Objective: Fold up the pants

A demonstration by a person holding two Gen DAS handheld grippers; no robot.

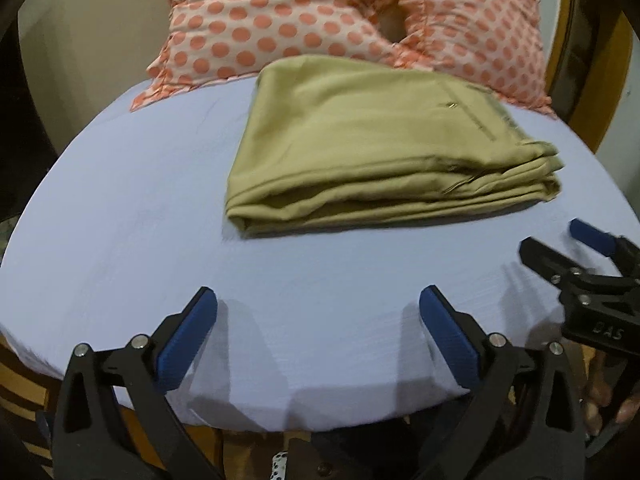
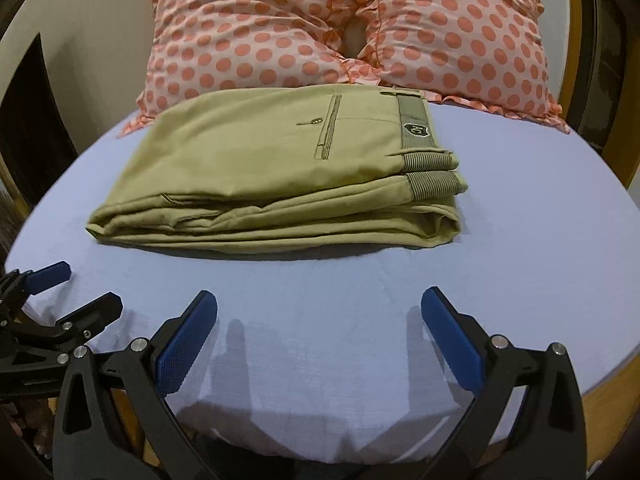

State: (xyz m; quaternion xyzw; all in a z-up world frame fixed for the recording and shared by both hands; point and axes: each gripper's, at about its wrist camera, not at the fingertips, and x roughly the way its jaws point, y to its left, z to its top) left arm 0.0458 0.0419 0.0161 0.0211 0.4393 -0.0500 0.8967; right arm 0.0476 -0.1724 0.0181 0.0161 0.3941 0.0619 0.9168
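on the blue bed sheet (image 2: 520, 240), in front of two dotted pillows (image 2: 280, 40), the pants (image 2: 280, 168) lie folded in a neat stack. the left gripper (image 1: 318, 320) and right gripper (image 2: 319, 320) hover near the bed edge, both spread and empty. folding looks finished; at most, squaring the stack remains.

place: bedroom | evidence: bed sheet (image 2: 500, 220); polka-dot pillows (image 2: 256, 32)

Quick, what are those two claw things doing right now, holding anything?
Left gripper: open, holding nothing.
Right gripper: open, holding nothing; the folded pants lie untouched.
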